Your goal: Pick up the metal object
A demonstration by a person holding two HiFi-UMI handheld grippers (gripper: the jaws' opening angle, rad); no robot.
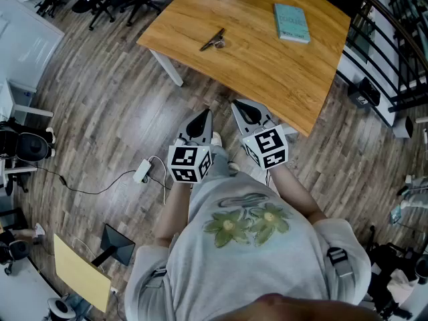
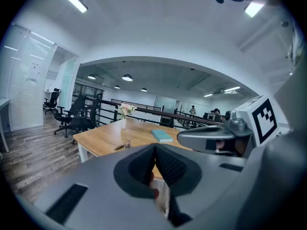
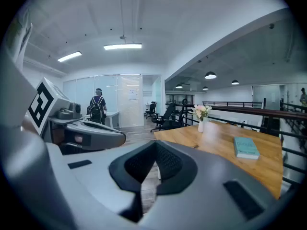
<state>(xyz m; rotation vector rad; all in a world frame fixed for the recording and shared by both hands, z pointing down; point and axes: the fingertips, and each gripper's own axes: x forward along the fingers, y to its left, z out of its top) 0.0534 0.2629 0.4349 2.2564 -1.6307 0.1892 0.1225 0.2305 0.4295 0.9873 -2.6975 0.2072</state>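
Wood-plank office floor, wooden table (image 1: 267,65) ahead. Left gripper (image 1: 202,117) short of table's near edge, jaws together, empty, likely waiting before reach. Metal object (image 1: 212,40) flat on table's left part, untouched. Right gripper (image 1: 242,107) by near edge, closed, empty. Book (image 1: 291,23) on table's far right.

Metal object (image 1: 212,40), slim, dark w/ silvery end, flat, diagonal, on wooden table (image 1: 267,65)
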